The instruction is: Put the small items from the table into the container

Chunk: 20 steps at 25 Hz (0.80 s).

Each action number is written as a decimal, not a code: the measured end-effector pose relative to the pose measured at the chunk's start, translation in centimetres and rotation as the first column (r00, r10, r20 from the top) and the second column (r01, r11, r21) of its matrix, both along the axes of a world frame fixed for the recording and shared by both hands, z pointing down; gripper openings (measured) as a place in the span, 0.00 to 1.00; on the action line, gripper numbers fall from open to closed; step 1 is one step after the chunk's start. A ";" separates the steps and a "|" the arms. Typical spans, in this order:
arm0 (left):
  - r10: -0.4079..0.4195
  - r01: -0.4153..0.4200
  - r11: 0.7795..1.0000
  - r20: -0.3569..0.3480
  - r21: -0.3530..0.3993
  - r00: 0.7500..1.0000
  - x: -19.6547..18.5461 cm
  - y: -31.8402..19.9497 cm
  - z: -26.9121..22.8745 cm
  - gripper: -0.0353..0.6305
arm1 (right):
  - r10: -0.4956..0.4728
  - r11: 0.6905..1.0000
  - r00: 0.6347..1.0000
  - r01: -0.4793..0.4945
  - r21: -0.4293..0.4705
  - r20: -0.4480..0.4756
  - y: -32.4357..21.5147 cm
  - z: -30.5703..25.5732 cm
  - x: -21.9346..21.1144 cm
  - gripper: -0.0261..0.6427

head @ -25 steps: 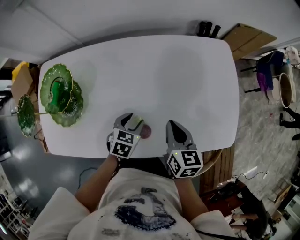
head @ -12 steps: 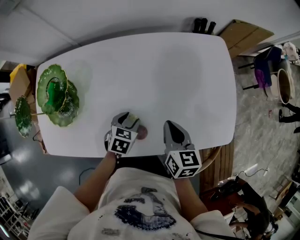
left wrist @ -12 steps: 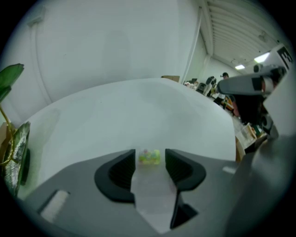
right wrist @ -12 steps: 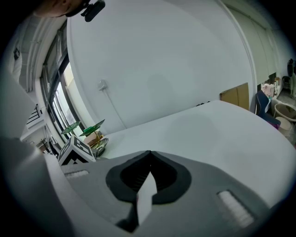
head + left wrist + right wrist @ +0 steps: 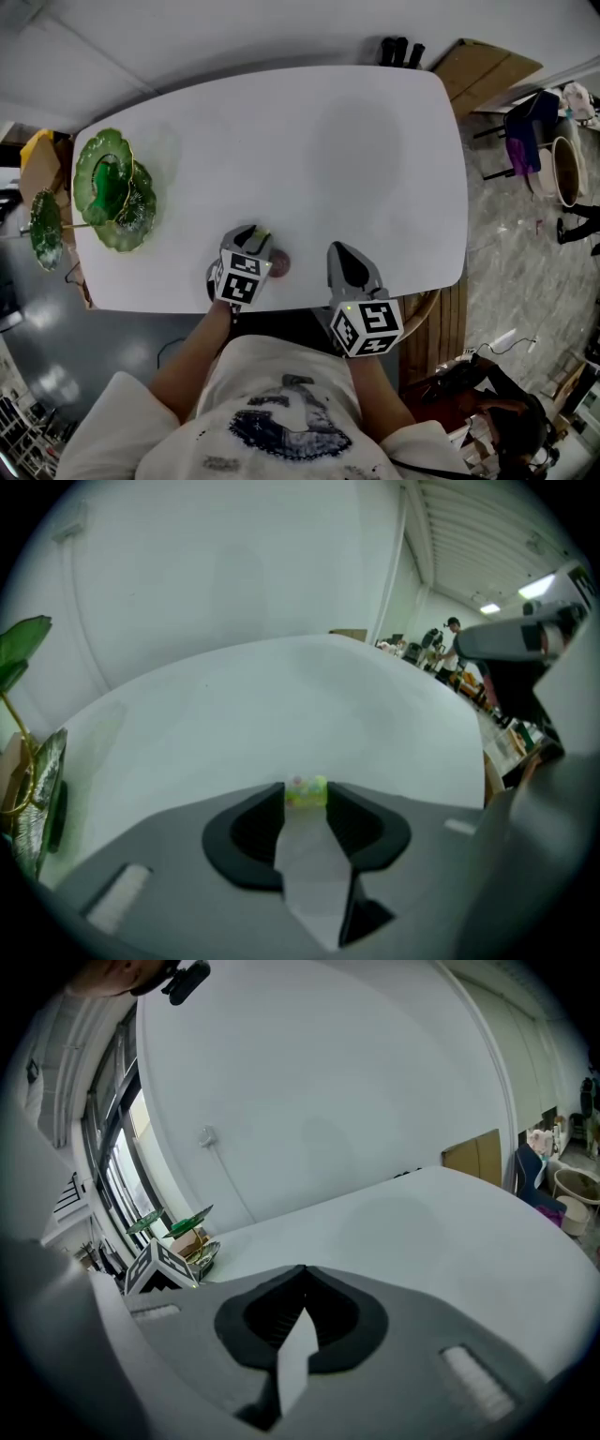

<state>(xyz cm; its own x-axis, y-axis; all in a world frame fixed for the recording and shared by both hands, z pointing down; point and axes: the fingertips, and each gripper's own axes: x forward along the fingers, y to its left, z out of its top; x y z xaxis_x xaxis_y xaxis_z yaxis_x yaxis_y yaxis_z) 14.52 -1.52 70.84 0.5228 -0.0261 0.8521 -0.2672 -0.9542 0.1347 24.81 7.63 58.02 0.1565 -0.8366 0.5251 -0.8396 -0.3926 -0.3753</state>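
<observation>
My left gripper [image 5: 255, 234] points down at the near edge of the white table [image 5: 309, 159]. Its jaws are closing, and a small yellow-green item [image 5: 306, 791] sits between the fingertips, filling the gap from pad to pad. A small round pinkish item [image 5: 280, 264] lies on the table just right of that gripper. My right gripper [image 5: 345, 255] rests at the near edge, shut and empty, its tips meeting [image 5: 302, 1274]. The green tiered glass dish [image 5: 112, 192] stands at the table's left end, well away from both grippers.
A green leaf-shaped piece [image 5: 37, 789] of the dish shows at the left edge of the left gripper view. A cardboard sheet [image 5: 492, 67] and a chair [image 5: 530, 141] stand beyond the table's right end. The table's near edge runs right under both grippers.
The left gripper's jaws have narrowed from wide open onto the yellow-green item. Both hands have stayed where they were; the right gripper is unchanged.
</observation>
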 end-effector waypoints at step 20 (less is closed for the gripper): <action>-0.031 0.043 0.992 -0.106 0.116 0.994 -1.8 -0.4 -8.6 0.25 | -0.004 0.993 0.999 0.008 0.118 -0.038 1.0 -5.0 -1.9 0.04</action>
<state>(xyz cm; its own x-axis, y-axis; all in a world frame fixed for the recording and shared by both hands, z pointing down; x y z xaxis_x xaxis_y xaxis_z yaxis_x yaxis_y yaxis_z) 12.74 -1.93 62.23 0.6052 -0.1441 0.7830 -0.2932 -0.9547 0.0510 22.90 8.60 52.99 0.1691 -0.8934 0.4161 -0.8563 -0.3422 -0.3868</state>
